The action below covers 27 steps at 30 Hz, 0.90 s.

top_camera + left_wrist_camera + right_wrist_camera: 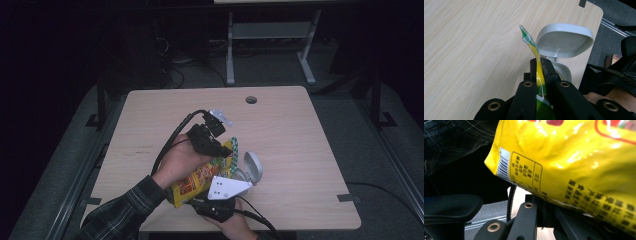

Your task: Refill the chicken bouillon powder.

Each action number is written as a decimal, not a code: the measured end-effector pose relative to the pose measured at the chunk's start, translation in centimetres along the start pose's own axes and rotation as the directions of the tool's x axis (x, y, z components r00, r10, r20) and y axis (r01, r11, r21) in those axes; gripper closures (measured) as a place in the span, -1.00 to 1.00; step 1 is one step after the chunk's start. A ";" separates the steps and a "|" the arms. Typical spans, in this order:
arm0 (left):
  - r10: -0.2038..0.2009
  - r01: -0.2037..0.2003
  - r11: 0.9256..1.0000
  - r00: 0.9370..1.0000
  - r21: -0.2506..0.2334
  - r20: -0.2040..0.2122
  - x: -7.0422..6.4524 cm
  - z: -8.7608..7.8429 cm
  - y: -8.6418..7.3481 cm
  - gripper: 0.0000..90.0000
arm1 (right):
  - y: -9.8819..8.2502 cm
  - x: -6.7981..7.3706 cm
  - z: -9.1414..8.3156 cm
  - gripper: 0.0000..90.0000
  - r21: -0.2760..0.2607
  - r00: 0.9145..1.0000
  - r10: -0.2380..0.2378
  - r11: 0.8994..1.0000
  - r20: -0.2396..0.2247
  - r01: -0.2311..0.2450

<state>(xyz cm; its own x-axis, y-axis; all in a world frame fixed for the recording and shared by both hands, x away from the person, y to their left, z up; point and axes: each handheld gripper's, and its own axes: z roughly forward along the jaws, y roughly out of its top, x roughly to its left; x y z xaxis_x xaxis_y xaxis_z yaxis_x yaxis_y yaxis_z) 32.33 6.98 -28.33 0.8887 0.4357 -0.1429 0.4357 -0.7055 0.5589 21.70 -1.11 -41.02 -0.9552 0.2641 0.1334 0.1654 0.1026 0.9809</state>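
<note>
Your left gripper is clamped shut on the top seal of the yellow snack bag; the thin green-and-yellow edge runs up between the two pads and curls free just past the tips. Right behind those tips, a little to their right, stands a small white container with its hinged lid swung open and upright, close to the bag edge, though contact can't be made out. Beyond it lies bare wooden table. Your right gripper sits closed under the bag's lower end; the bag's printed back presses down over the jaws, and its barcode corner hangs just to their left. From the high view, the left gripper holds the bag's far end and the right gripper its near end, bag slung between them above the table's near half, with the container just right of both.
</note>
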 end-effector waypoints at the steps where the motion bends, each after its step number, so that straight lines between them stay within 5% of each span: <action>1: 0.001 -0.001 1.000 1.000 0.002 0.000 0.0 0.0 0.0 0.99 | 0.0 0.0 0.0 1.00 0.000 1.000 0.001 1.000 0.000 -0.001; 27: 0.004 -0.004 1.000 1.000 0.004 0.002 -0.1 0.3 0.2 0.99 | 0.0 -0.1 -0.1 1.00 -0.002 1.000 0.007 1.000 0.001 -0.007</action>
<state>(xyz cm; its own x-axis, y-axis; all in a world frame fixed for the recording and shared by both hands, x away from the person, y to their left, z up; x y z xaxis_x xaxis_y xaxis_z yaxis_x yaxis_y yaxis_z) 32.40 6.65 -28.43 0.8907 0.4317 -0.1422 0.4326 -0.7092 0.5566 21.75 -1.24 -41.05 -0.9538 0.2658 0.1404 0.1718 0.0989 0.9802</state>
